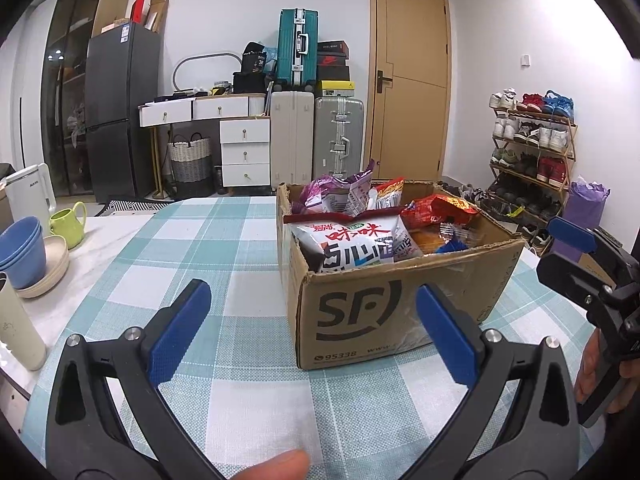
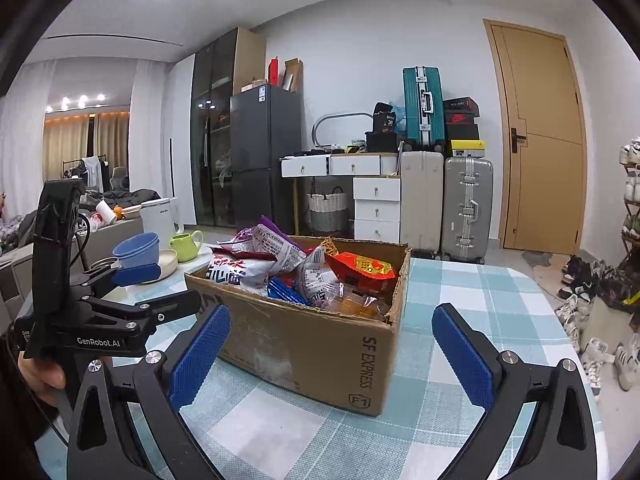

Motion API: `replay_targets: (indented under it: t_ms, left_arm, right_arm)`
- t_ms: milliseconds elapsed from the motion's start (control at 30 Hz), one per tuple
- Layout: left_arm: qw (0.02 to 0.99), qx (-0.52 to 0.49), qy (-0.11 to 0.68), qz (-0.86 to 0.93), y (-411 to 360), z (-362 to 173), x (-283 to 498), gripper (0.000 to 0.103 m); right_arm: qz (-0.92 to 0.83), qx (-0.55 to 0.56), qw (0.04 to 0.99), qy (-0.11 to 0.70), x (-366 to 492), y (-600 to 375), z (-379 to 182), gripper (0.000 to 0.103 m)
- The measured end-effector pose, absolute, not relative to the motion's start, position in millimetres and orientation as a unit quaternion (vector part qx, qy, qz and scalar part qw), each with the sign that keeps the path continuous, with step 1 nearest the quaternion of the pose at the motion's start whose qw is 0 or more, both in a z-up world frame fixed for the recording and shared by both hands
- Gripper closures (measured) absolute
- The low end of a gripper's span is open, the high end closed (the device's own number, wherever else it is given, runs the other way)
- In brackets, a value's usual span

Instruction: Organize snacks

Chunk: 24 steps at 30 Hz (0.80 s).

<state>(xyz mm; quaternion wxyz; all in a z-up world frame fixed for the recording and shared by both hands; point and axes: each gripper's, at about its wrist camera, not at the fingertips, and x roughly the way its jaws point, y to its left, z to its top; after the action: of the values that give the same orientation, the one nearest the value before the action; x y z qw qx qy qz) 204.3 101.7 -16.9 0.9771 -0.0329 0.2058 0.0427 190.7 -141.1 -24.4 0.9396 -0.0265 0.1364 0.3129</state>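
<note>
On the checked tablecloth (image 1: 248,360), the SF cardboard box (image 1: 384,312) holds the snack packets, the white chip bag (image 1: 352,248) uppermost. Left gripper (image 1: 314,336) and right gripper (image 2: 332,356) both gape, empty. Approach from above; pinch the bag's crimped edge, not its middle.

Two low tabletop views, sharing the snack box (image 1: 384,308) up close.

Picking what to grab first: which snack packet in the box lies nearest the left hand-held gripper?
The white packet with red and dark lettering, lying at the cardboard box's near corner; the purple and red packets lie farther back.
</note>
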Motion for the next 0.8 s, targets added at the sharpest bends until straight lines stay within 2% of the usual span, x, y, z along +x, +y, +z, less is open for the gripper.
replay_targets:
  t_ms: [800]
  left_arm:
    - [0.977, -0.033, 0.206, 0.042, 100.4, -17.7, 205.2, 0.001]
  right_arm:
    - [0.311, -0.025, 0.941, 0.134, 189.5, -144.6, -23.7, 0.000]
